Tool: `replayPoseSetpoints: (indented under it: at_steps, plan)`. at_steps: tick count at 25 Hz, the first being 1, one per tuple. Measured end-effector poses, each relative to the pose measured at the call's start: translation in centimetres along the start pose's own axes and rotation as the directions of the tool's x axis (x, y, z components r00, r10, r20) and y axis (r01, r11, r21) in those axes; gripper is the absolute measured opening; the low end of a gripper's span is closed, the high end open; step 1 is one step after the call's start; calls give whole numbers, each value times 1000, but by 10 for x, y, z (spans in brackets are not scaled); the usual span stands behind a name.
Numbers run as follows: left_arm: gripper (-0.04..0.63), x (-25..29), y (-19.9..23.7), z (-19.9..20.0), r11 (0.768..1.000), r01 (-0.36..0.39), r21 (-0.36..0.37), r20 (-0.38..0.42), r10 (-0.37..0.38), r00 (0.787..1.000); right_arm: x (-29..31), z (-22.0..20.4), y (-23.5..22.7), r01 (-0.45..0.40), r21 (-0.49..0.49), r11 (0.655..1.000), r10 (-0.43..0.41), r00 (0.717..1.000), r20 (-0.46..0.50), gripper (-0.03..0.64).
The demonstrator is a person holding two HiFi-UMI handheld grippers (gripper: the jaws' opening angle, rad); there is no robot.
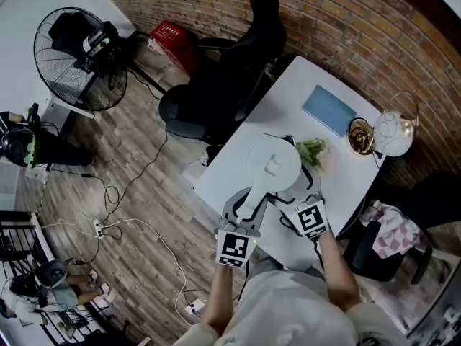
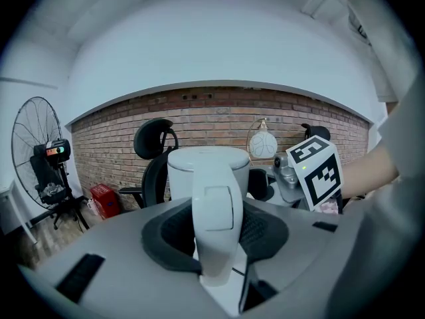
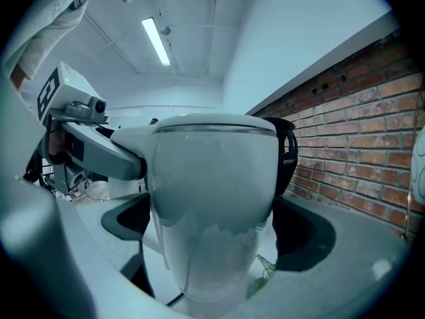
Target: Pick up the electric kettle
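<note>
The lift is in hand. The left gripper [image 2: 216, 234] is clenched on the kettle's [image 1: 274, 166] handle [image 2: 216, 211], its jaws pinched on the white strap from both sides. The right gripper [image 3: 216, 251] brackets the kettle's body with its jaws wide, and its pads appear to press the walls, though the body hides the contact lines.

The kettle is over the near part of the table [image 1: 342, 182], between the two grippers. I cannot tell whether its bottom is clear of the tabletop.

The kettle stands upright with its long axis vertical and the lid on top. Its handle points back toward the person, and the body faces away toward the chair [image 1: 230, 78].

I judge that the next move calls for both grippers to rise together at one pace, keeping the kettle level. The cable beneath it must not drag.
</note>
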State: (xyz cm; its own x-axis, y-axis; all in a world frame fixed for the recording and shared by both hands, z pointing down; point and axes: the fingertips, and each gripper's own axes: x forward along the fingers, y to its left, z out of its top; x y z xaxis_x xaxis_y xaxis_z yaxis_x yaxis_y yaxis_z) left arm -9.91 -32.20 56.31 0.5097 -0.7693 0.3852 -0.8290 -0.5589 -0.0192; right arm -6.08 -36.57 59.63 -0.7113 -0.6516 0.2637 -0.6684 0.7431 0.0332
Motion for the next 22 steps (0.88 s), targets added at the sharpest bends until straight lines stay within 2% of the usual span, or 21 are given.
replayPoseSetpoints:
  at_steps: [13,22]
  plan:
    - [132,-33,-10,21,999,-46,6,51,45,998,-19,30,19,-28,-45,999,30,998,48,571]
    - [132,-70,-25,25,993,-122,5,87,121,989,-38,45,49,-84,-79,993,91,991,96,571]
